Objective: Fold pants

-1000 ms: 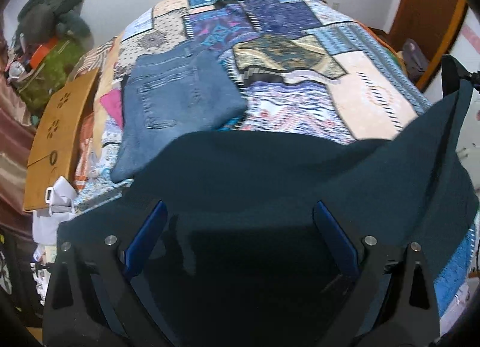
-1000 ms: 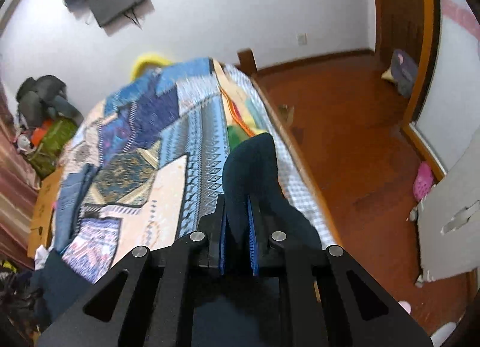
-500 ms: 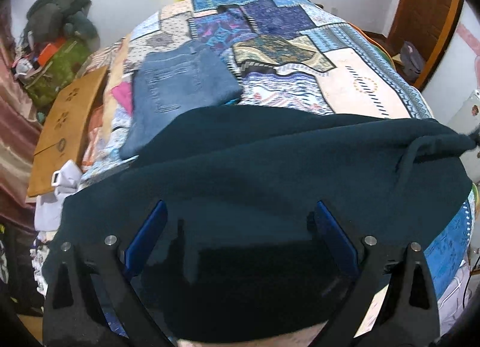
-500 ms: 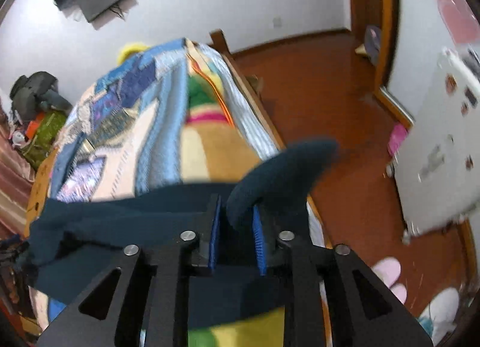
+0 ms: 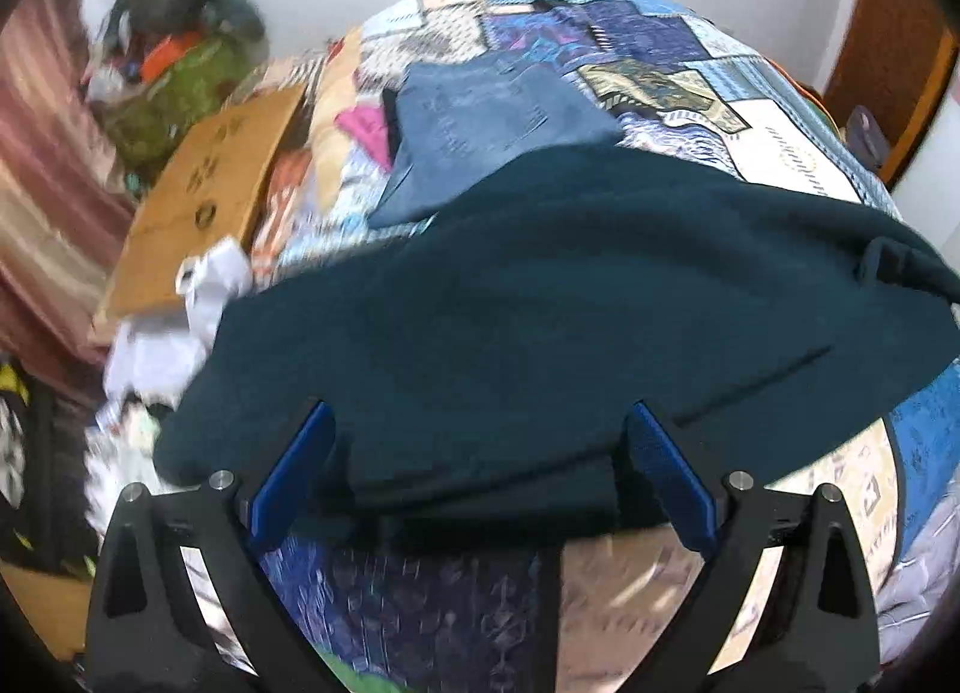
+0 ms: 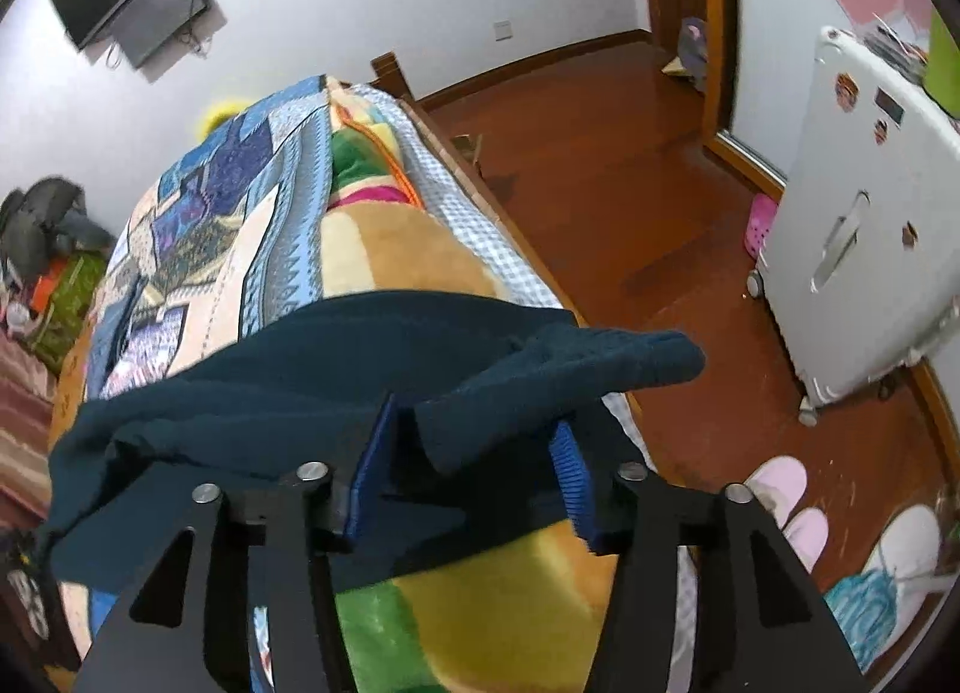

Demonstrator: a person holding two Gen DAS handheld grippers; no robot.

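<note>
Right gripper: jaws have just been opening and stand apart, a fold of the dark teal pants lying loose between the pads. Left gripper: jaws spread wide over the pants' near edge. The pants lie across the patchwork quilt, just in front of folded jeans.
</note>
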